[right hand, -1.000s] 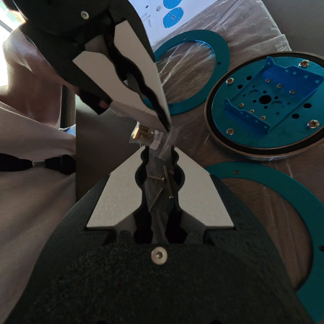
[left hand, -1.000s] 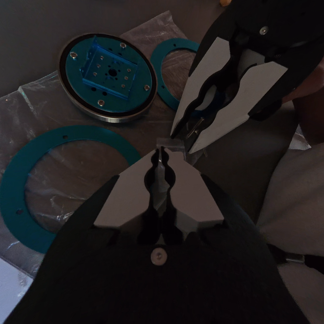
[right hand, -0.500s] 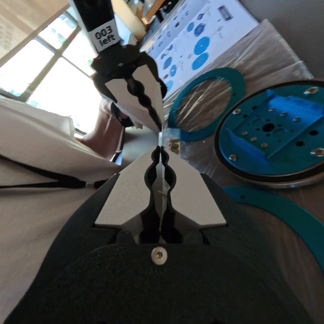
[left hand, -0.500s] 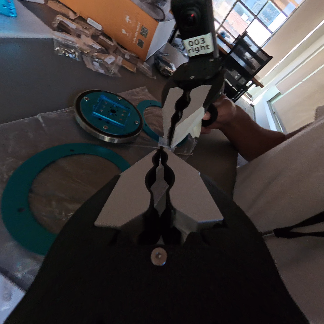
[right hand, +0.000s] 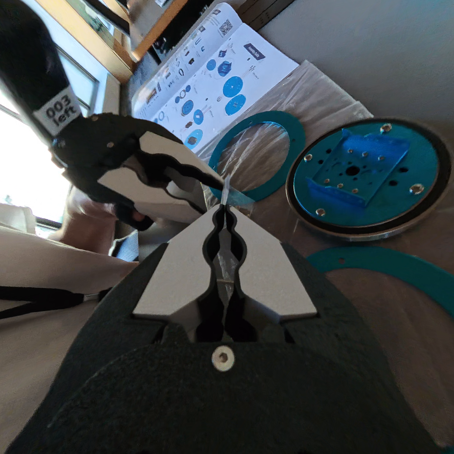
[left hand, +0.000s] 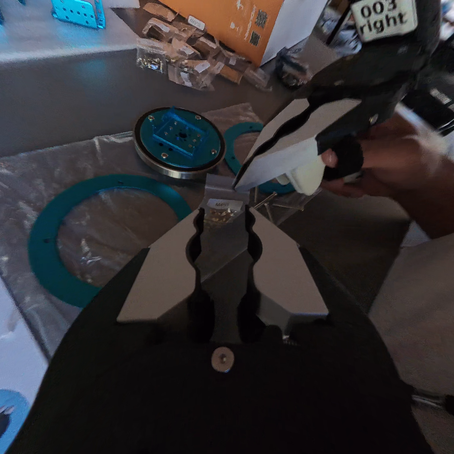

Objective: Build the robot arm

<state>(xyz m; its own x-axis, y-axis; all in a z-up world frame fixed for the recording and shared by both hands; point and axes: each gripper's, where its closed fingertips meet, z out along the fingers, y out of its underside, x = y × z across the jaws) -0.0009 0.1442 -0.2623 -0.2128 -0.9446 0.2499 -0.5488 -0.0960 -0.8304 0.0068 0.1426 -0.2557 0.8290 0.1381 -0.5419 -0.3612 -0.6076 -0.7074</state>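
A small clear bag of brass hardware (left hand: 222,212) with a white label hangs just in front of my left gripper (left hand: 224,210). The left gripper's jaws stand apart on either side of the bag without gripping it. My right gripper (right hand: 224,207) is shut on the bag's clear top strip (right hand: 226,194). In the left wrist view the right gripper (left hand: 237,185) comes in from the upper right and pinches the strip. Long screws (left hand: 267,201) lie in clear plastic just to the right. The open left gripper (right hand: 213,196) shows in the right wrist view.
A round disc with a teal plate and blue bracket (left hand: 179,145) lies on a clear plastic sheet (left hand: 98,157). A large teal ring (left hand: 44,245) and a smaller one (left hand: 235,137) flank it. An orange box (left hand: 233,24) and hardware bags (left hand: 186,63) lie behind. An instruction sheet (right hand: 221,81) lies beyond. The grippers are tip to tip, or close to it.
My left gripper was shut on the bag and has now opened. My right gripper closed on the bag's top about half a second ago and stays shut.
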